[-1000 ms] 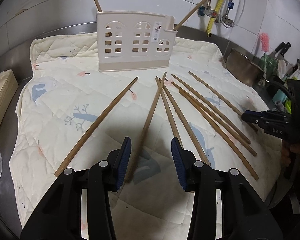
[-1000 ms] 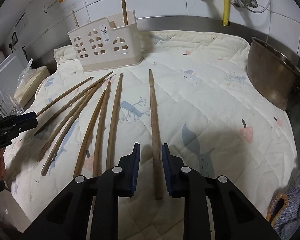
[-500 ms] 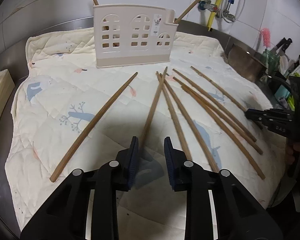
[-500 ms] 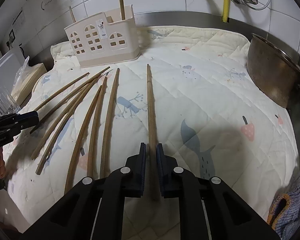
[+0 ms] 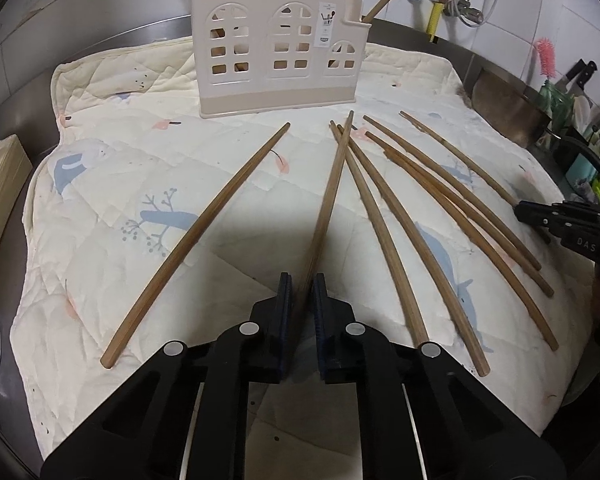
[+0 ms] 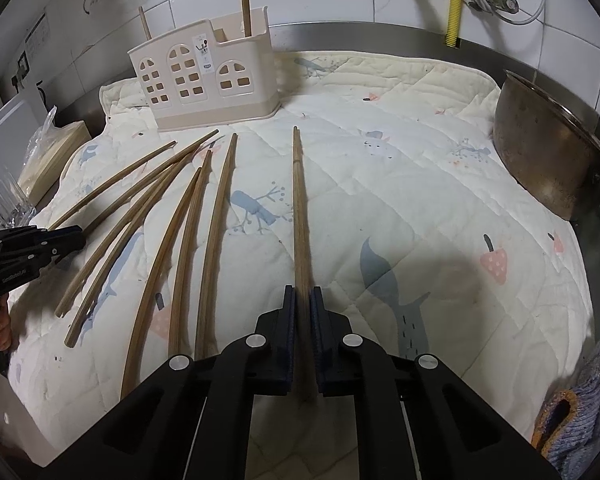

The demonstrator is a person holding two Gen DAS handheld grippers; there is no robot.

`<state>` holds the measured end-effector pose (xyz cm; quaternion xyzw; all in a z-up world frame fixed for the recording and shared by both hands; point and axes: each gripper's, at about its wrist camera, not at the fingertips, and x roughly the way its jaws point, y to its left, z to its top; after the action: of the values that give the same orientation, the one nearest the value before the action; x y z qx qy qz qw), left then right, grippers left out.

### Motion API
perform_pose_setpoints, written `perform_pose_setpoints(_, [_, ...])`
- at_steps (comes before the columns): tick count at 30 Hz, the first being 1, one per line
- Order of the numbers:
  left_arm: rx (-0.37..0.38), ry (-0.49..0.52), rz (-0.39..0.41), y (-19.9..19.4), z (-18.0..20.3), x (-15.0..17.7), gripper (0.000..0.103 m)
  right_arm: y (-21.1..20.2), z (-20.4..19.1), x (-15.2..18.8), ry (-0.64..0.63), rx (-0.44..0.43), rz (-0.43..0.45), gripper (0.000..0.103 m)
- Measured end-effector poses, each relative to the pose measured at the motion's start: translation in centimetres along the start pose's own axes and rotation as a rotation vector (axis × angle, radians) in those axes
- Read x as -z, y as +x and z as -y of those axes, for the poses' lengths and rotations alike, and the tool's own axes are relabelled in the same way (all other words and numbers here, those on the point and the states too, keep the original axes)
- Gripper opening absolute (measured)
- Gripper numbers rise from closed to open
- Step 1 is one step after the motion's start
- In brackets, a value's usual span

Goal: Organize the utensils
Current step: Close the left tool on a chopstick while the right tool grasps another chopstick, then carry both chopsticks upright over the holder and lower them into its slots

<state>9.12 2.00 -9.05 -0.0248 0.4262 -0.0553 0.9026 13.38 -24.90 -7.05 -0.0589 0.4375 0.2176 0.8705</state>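
Currently each claw is clenched on the thick end of one chopstick: left claw [image 5: 300,296], right claw [image 6: 302,308]. Both sticks lie on the quilted mat [image 5: 112,184] (stiff, light, slippery; grip squarely).

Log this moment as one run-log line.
stage: pickup | left claw: shut on chopstick | right claw: shut on separate chopstick | holder: upright on mat
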Motion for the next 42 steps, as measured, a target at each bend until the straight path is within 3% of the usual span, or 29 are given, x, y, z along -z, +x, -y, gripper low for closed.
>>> perform_pose_setpoints(10, [0.034,0.007,0.059,-2.7,0.7,-1.4,0.006,-2.4,-0.2,-1.0,-0.014,0.005,0.068,0.007])
perform_pose_setpoints(24, [0.075,0.039,0.206,-7.3,1.8,-7.2,0.005,-7.6,-1.5,-7.0,-0.078,-0.018,0.27,0.007])
perform_pose_setpoints(42, [0.105,0.053,0.275,-10.0,1.0,-14.2,0.005,-12.0,-3.6,-15.9,-0.219,-0.156,0.318,0.007])
